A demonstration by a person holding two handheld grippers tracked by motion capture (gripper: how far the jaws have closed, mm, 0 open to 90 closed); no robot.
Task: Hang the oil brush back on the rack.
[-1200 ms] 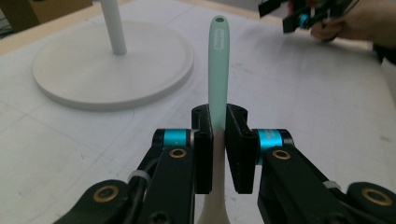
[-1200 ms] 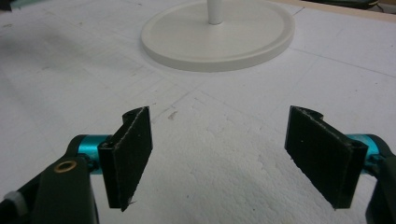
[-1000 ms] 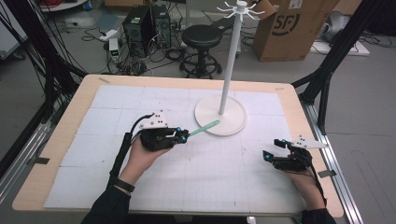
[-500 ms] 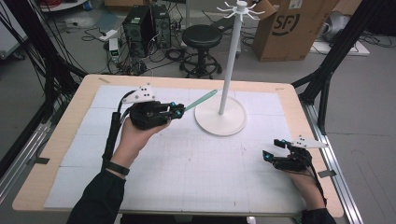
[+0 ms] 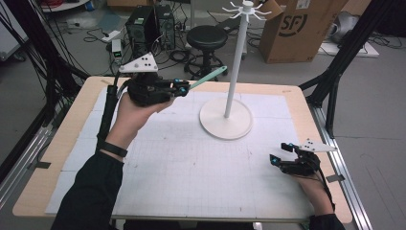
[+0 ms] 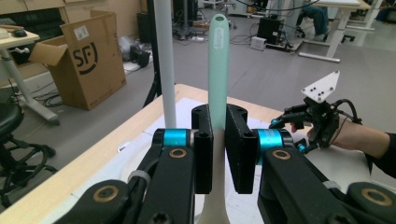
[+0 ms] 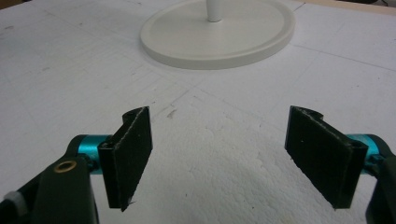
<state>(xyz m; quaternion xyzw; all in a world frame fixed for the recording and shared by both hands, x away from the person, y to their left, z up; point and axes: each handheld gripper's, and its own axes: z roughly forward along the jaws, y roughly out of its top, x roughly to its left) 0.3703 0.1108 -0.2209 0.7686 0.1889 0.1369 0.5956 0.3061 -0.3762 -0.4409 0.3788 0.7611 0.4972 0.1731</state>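
The left hand-held gripper point(image 5: 181, 89) is up in the air over the far left of the bench point(image 5: 48, 158), its jaws clamped on a pale green utensil point(image 5: 207, 77), a long flat handle with a hole near its tip. In the left gripper view that handle point(image 6: 218, 60) stands straight up between the black pads, just beside the white pole of the hanging stand point(image 6: 164, 60). The stand point(image 5: 238, 57) rises from a round base on the bench and carries a ring of small hooks at its top point(image 5: 245, 8).

The likely job is hanging the utensil on one of those hooks, and the risks sit right there. The grip is low on the handle, so the long free end can swing or pivot between the pads if it knocks the pole. A bump against the pole could rock the stand on its base. The hole is small and the hooks are thin, so a slight tilt may miss, and letting go early would drop the utensil onto the bench.

The right hand-held gripper point(image 5: 282, 155) rests low at the near right edge, jaws wide apart with nothing between them point(image 7: 219, 158), too far away to steady the stand.
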